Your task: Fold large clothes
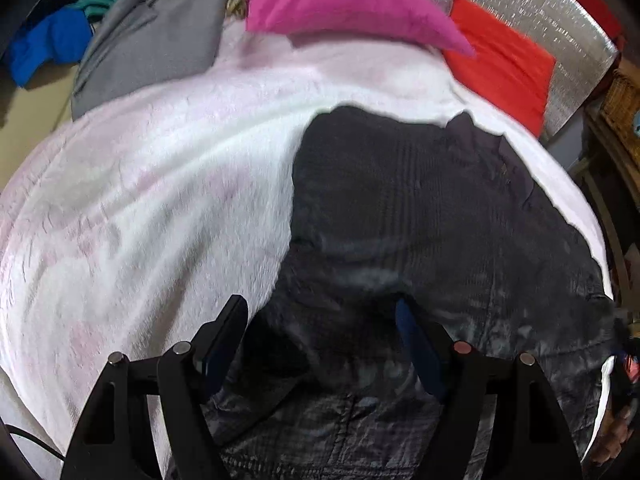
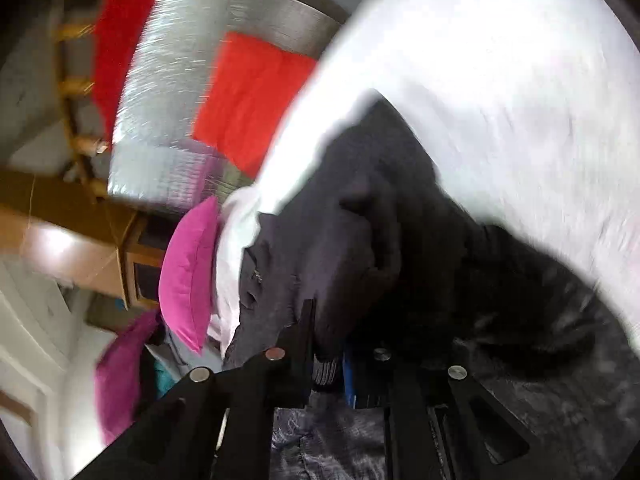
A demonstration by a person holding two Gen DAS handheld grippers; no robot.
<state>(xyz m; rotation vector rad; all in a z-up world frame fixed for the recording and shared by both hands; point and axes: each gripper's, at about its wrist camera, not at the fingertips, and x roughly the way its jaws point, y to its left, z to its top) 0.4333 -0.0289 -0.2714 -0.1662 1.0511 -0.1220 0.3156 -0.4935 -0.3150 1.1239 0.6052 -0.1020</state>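
Note:
A large dark grey quilted jacket (image 1: 420,216) lies spread on a white fluffy blanket (image 1: 160,184) on a bed. My left gripper (image 1: 320,312) is open, its fingers wide apart just above the jacket's near part, holding nothing. In the right wrist view my right gripper (image 2: 326,340) is shut on a fold of the jacket (image 2: 360,220), which is bunched and lifted off the blanket (image 2: 500,80). This view is tilted and blurred by motion.
A magenta pillow (image 1: 340,0) and a red cushion (image 1: 500,60) lie at the bed's far end by a silver foil panel (image 1: 540,4). A grey garment (image 1: 152,40) and blue clothes (image 1: 44,44) are piled at far left. Wooden furniture (image 2: 60,216) stands beside the bed.

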